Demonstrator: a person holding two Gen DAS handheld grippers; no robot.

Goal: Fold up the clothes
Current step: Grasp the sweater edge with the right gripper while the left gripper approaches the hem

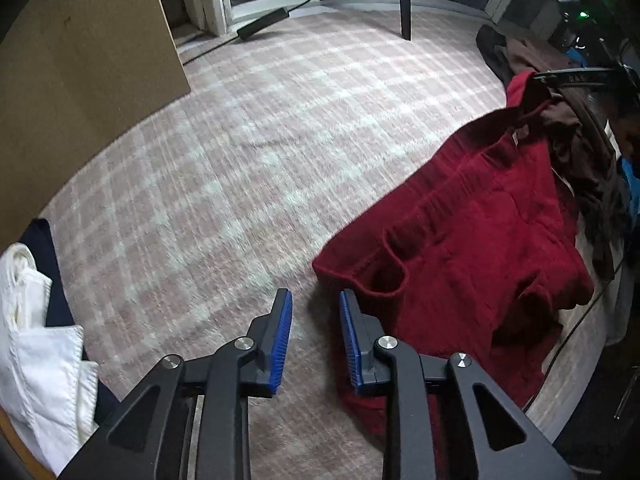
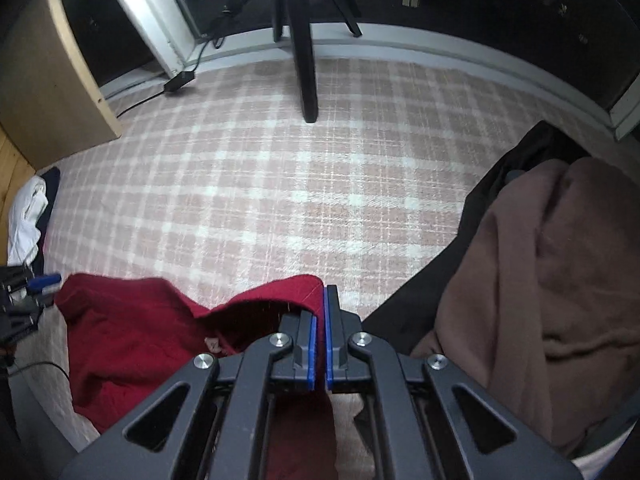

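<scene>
My right hand-held gripper (image 2: pixel 320 336) pinched an edge of the red sweater (image 2: pixel 132 332), which lay bunched on the plaid blanket (image 2: pixel 280 184). My left hand-held gripper (image 1: pixel 316 340) hung spread beside it, empty. I judged that thin pinch could slip when lifted, dropping the sweater crumpled.

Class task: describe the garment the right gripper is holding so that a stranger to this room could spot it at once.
Start at the pink-and-white plaid blanket covering the surface. At its near edge lies a red knit garment, one corner pinched in the right gripper, whose jaws are shut. Only it is deep red; the brown pile lies right, white clothes left.
</scene>
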